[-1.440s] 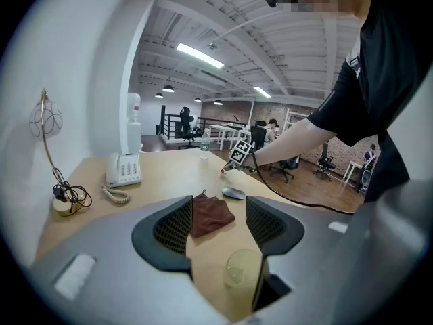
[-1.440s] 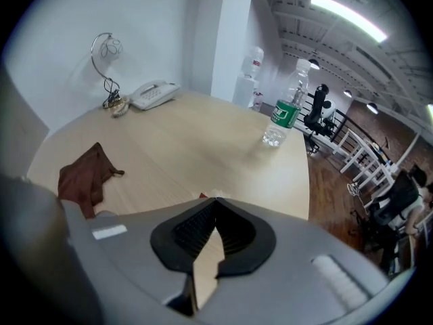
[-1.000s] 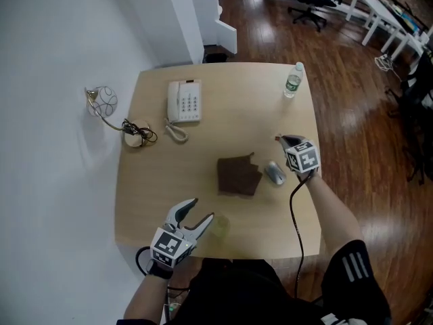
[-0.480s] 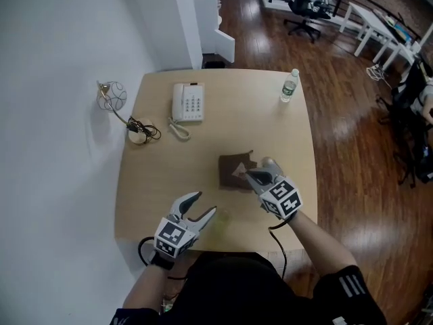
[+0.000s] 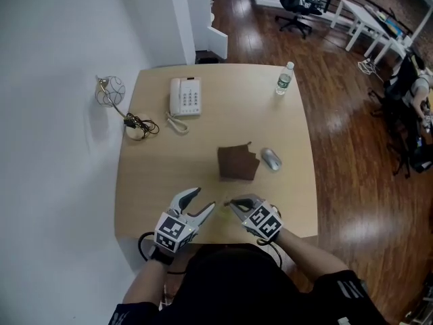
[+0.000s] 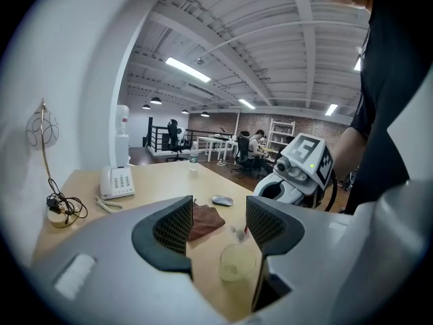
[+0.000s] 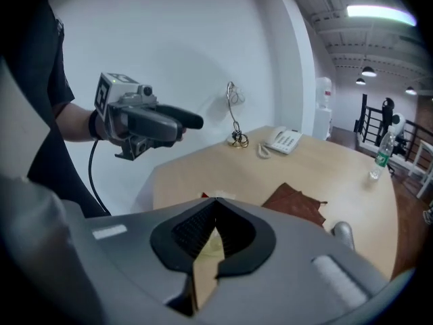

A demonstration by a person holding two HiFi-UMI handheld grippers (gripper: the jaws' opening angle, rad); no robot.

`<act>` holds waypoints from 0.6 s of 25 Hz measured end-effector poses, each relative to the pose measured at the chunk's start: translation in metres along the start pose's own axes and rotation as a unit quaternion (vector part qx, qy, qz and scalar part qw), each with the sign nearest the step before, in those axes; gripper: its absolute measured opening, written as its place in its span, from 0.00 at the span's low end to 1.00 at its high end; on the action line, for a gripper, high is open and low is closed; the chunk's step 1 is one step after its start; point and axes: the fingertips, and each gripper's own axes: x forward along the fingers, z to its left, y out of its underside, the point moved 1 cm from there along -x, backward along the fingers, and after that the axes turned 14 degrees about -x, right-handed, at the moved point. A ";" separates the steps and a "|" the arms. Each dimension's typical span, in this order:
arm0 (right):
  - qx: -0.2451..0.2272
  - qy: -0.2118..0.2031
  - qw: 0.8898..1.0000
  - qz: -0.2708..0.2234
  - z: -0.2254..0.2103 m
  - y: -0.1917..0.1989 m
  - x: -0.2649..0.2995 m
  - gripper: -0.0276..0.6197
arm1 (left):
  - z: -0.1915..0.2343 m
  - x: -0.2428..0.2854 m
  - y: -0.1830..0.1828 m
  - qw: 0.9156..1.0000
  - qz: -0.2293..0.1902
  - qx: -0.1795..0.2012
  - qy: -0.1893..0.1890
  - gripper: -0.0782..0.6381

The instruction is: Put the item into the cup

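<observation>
A translucent yellowish cup (image 6: 237, 263) stands on the table near its front edge, just below and ahead of my left gripper's open jaws. My left gripper (image 5: 204, 199) (image 6: 218, 215) holds nothing. My right gripper (image 5: 229, 202) (image 7: 215, 202) is shut on a small pale item with a red tip (image 6: 240, 234), held just beyond the cup (image 5: 218, 217) and slightly above it. In the right gripper view the cup (image 7: 211, 246) shows through the gap under the closed jaws, and most of the item is hidden by them.
A brown cloth (image 5: 238, 162) and a grey mouse (image 5: 270, 158) lie mid-table. A white phone (image 5: 185, 96), a water bottle (image 5: 283, 80) and a wire ornament (image 5: 110, 92) with a coiled cable (image 5: 139, 124) sit at the far side. The light wooden table (image 5: 149, 181) ends close behind the cup.
My right gripper has travelled from beside the mouse at the right, back and left towards the front edge, carrying the small item to the cup. The left gripper has stayed open by the cup.
</observation>
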 end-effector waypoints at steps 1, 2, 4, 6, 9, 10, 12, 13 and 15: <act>-0.004 -0.001 1.000 0.010 0.006 0.006 0.005 0.06 | 0.000 -0.001 0.001 1.000 0.001 0.001 0.002 0.45; -0.012 0.000 1.000 0.022 0.011 0.011 0.010 0.05 | 0.000 -0.002 0.002 1.000 0.002 0.001 0.004 0.45; -0.030 0.003 0.998 0.050 0.018 0.024 0.019 0.06 | -0.002 -0.004 0.003 1.000 0.003 0.001 0.010 0.45; -0.040 0.003 0.997 0.070 0.023 0.036 0.028 0.06 | -0.003 -0.005 0.006 1.000 0.006 0.003 0.015 0.45; -0.047 -0.004 0.995 0.088 0.028 0.049 0.040 0.06 | -0.003 -0.008 0.010 1.000 0.009 0.003 0.020 0.45; -0.044 -0.004 0.995 0.094 0.029 0.053 0.043 0.06 | -0.002 -0.009 0.011 1.000 0.010 0.003 0.021 0.45; -0.033 0.001 0.995 0.099 0.028 0.058 0.048 0.06 | -0.001 -0.011 0.013 1.000 0.011 0.002 0.024 0.45; -0.029 0.003 0.995 0.099 0.028 0.059 0.049 0.06 | 0.000 -0.012 0.015 1.000 0.012 0.002 0.026 0.45; -0.025 0.003 0.995 0.097 0.029 0.058 0.051 0.11 | 0.001 -0.014 0.017 1.000 0.013 0.002 0.028 0.45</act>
